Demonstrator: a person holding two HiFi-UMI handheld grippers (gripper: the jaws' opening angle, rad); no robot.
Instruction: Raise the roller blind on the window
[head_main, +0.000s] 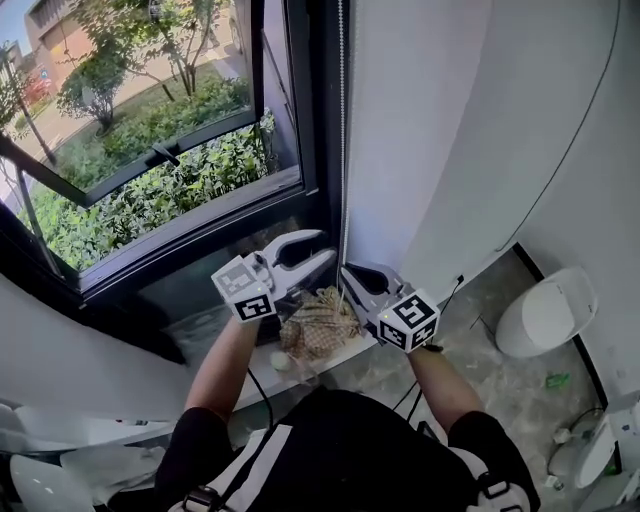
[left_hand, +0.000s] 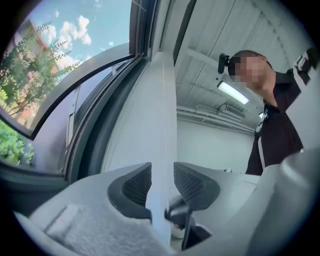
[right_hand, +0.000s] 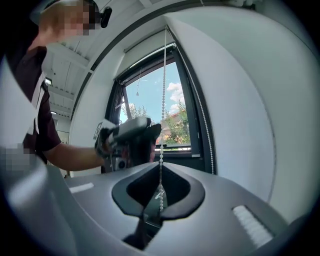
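Bare indoor room, large window (head_main: 150, 130), white toilet (head_main: 545, 315) on stone floor (head_main: 530, 400)

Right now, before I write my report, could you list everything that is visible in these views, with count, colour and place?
window: one, dark frame, upper left.
bead chain: one, white, hanging beside the window frame.
woven item: one, tan, just below the two grippers.
toilet-like fixture: one, white, lower right.
small scrap: one, green, just below that fixture.
left gripper: one, grey, left of the chain, fingers apart, empty.
right gripper: one, grey, fingers shut on the bead chain.
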